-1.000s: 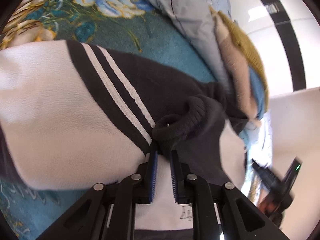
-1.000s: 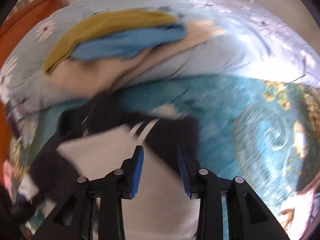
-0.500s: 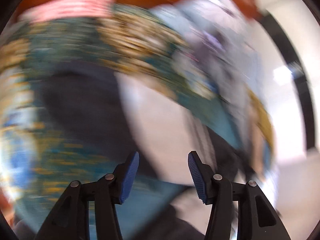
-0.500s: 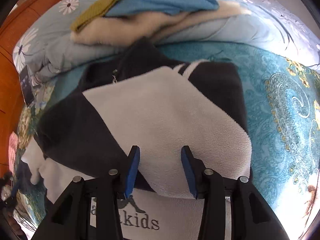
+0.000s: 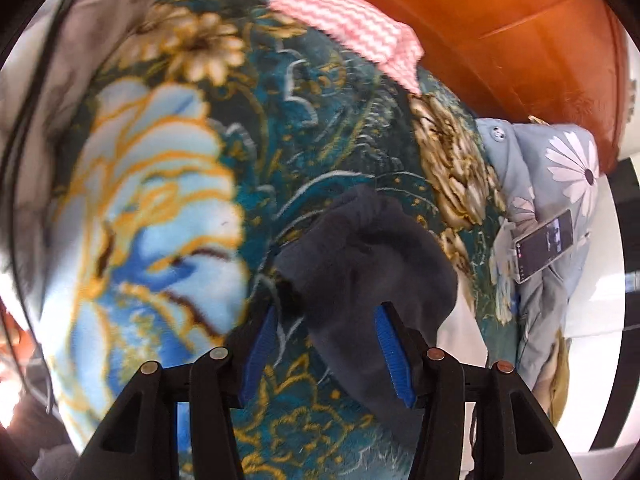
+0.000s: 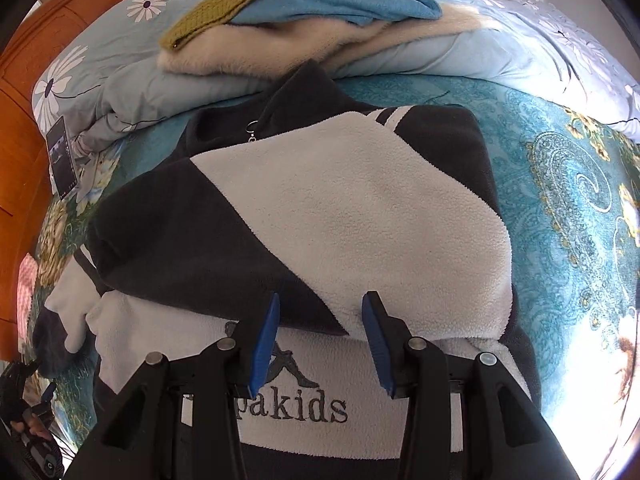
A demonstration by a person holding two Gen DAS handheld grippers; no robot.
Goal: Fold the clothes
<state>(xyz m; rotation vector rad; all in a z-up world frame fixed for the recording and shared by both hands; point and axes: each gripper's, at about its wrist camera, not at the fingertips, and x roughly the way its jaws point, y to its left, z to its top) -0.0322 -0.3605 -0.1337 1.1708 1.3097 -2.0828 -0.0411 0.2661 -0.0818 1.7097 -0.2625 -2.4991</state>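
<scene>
Left gripper [image 5: 324, 344]: jaws apart, nothing clamped; blue pads sit either side of a dark cuff [image 5: 360, 248], the end of a sleeve lying on the floral blanket [image 5: 160, 184]. Whether the pads touch the cloth cannot be told. Right gripper [image 6: 320, 336]: jaws apart, empty, poised just over the near edge of the folded-over part of the jacket [image 6: 320, 208]. The jacket, black-and-white fleece, lies on the teal blanket in the middle of the bed, one white-and-black sleeve folded across the chest; collar and zip pull [image 6: 253, 130] point away from the right camera, and the embroidered letters "akids" [image 6: 296, 410] show on the white panel under the right gripper. The other sleeve trails off to the left in the right view, ending in the dark cuff. Beyond the collar, a pile of folded clothes [image 6: 304, 28] (mustard knit on top, blue, then cream) rests on a pale blue daisy-print duvet [image 6: 500, 56]. A phone [image 5: 544, 246] lies on the duvet's edge near the orange wooden headboard [image 5: 500, 28]. A pink zigzag cloth [image 5: 356, 36] lies at the blanket's far edge against the headboard. The left view is partly motion-blurred on its left side. A gloved hand [image 6: 18, 400] shows at the lower left corner of the right view.
</scene>
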